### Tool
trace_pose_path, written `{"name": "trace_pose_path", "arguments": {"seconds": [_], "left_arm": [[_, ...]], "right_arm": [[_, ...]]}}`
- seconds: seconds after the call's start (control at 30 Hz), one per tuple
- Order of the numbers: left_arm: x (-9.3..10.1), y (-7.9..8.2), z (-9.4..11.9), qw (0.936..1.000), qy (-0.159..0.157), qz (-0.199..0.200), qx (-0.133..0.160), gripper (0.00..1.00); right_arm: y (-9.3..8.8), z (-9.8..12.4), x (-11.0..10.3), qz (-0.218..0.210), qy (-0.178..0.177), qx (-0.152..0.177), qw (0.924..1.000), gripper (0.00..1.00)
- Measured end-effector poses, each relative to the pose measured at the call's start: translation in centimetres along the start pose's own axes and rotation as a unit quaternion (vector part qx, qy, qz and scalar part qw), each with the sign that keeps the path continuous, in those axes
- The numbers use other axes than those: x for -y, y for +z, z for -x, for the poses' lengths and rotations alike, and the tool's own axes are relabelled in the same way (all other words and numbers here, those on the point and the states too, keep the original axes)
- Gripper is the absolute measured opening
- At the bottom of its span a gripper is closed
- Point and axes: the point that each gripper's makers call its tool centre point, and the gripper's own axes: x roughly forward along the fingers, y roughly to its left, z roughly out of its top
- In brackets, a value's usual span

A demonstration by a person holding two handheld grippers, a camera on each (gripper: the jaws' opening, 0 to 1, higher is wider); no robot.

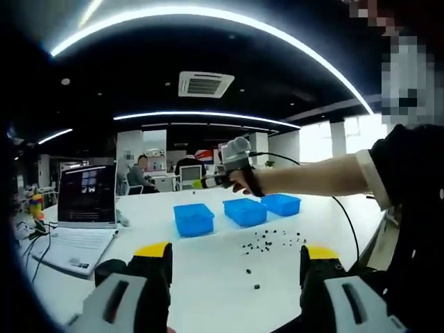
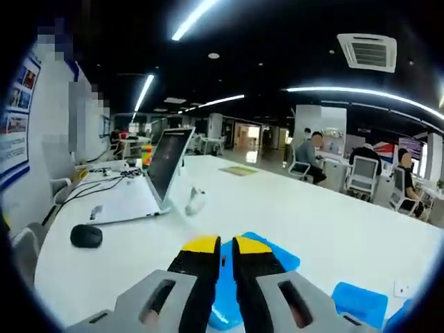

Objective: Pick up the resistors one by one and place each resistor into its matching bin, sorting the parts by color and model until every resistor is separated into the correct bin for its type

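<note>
The left gripper (image 1: 236, 267) waits low over the white table (image 1: 208, 270) with its jaws spread wide and nothing between them, likely kept back so that the other hand has room to work. Ahead of those jaws, a little toward the right one, lies a loose scatter of small dark resistors (image 1: 272, 241), too small to count or to tell apart by color; a few strays (image 1: 257, 285) sit nearer the jaws. Beyond the scatter stand three blue bins (image 1: 244, 211) in a row, placed within easy reach of the pile so each part has only a short trip. The right gripper (image 1: 208, 182), held in a person's hand (image 1: 243, 182), reaches in above the bins. In the right gripper view, its jaws (image 2: 226, 250) are drawn nearly together with only a thin dark slit between the yellow tips, directly over one blue bin (image 2: 281, 260); whether a resistor is pinched there I cannot tell, though the position suggests a drop is the step in hand. A second bin (image 2: 357, 302) shows to the right of these jaws. Off to the left of both pairs of jaws stands one open laptop (image 2: 156, 173), with one black mouse (image 2: 86, 236) beside it. Most of the sorting looks to be still ahead.
</note>
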Motion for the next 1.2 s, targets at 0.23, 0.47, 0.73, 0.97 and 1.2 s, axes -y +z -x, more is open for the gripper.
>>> {"name": "trace_pose_path", "arguments": {"seconds": [0.23, 0.47, 0.73, 0.97, 1.2], "left_arm": [[0.4, 0.1, -0.5, 1.0000, -0.007, -0.002, -0.002, 0.76], [1.8, 0.0, -1.3, 0.9993, -0.037, 0.002, 0.002, 0.76], [2.7, -0.5, -2.4, 0.9982, -0.060, 0.001, -0.001, 0.76], [3.0, -0.6, -3.0, 0.9964, -0.084, 0.013, -0.005, 0.76], [2.8, -1.0, -3.0, 0.9962, -0.086, 0.006, -0.014, 0.76]], "right_arm": [[0.5, 3.3, 0.3, -0.011, 0.013, 0.027, 0.9995, 0.22], [-1.0, 11.8, 0.1, -0.023, 0.030, 0.049, 0.9981, 0.26], [-5.1, 24.5, -1.4, -0.031, 0.037, 0.082, 0.9954, 0.34], [-9.9, 34.6, 0.0, -0.082, -0.056, 0.090, 0.9910, 0.34], [-12.3, 40.8, -0.6, -0.091, -0.117, 0.087, 0.9851, 0.35]]}}
